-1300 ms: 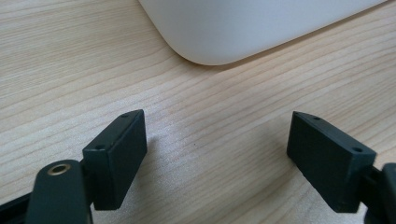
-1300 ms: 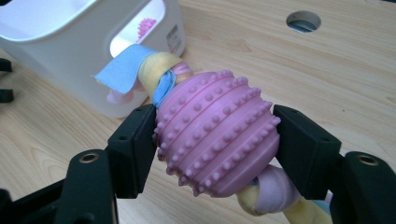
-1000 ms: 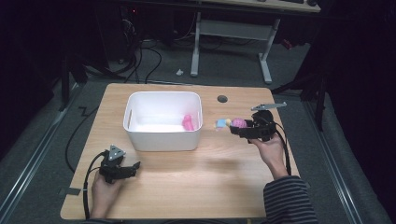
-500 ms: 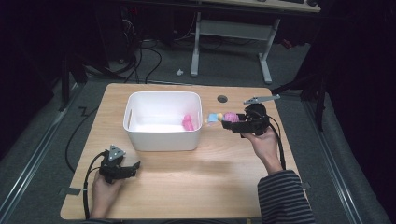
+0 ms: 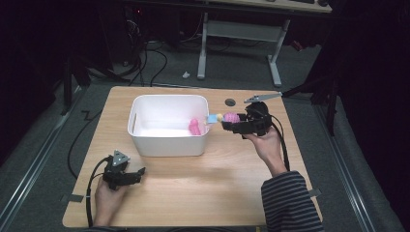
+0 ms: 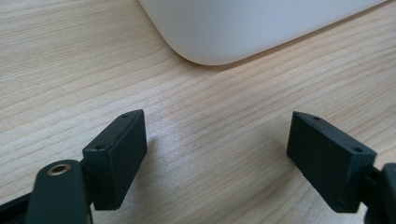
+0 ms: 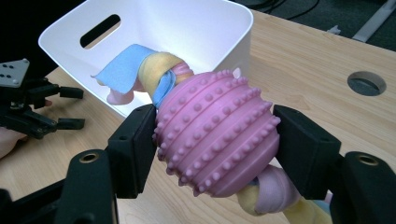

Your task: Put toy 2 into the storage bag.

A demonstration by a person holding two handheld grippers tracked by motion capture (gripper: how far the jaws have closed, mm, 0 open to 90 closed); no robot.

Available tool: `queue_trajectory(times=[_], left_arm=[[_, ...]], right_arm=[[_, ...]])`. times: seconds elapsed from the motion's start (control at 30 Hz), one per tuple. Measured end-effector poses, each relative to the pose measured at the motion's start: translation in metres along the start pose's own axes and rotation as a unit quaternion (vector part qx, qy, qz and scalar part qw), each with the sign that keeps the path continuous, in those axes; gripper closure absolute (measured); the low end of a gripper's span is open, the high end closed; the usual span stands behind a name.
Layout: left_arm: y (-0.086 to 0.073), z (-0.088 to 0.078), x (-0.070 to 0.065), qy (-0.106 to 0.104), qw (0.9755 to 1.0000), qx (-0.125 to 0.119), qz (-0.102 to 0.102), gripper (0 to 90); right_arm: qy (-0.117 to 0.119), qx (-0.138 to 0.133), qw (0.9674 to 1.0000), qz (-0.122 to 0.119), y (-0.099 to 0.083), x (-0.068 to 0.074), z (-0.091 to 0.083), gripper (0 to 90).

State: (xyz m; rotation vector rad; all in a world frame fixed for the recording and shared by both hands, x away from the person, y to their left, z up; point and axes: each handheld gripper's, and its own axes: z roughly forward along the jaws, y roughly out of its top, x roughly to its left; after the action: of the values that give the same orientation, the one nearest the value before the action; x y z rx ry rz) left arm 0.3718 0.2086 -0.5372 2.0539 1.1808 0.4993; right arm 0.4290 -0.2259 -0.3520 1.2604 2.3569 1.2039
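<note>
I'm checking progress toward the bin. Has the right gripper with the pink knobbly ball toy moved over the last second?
Yes. The right gripper, shut on the pink knobbly ball toy, has moved left toward the white plastic bin, nearly at its right rim.

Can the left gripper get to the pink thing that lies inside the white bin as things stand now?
Probably yes. The left gripper rests open, holding nothing, in front of the white bin, whose top is open; the pink thing lies at the bin's far right, so it must lift over the wall.

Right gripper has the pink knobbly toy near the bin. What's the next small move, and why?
Probably carry it a little further over the white bin before opening. The right gripper is shut on the pink knobbly ball toy, whose blue fabric end reaches just over the bin's near rim, while the ball itself seems to hang outside the wall. One pink toy already lies inside.
</note>
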Motion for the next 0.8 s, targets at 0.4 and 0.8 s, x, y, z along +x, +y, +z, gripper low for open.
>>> queue_trajectory(times=[0.4,0.8], left_arm=[[0.000,0.000,0.000,0.000,1.0000,-0.001,-0.001,20.3],[0.000,0.000,0.000,0.000,1.0000,-0.001,-0.001,20.3]], right_arm=[[0.014,0.005,0.9997,-0.020,0.019,0.016,0.010,33.6],[0.032,0.009,0.9990,-0.032,0.034,0.033,0.026,33.6]])
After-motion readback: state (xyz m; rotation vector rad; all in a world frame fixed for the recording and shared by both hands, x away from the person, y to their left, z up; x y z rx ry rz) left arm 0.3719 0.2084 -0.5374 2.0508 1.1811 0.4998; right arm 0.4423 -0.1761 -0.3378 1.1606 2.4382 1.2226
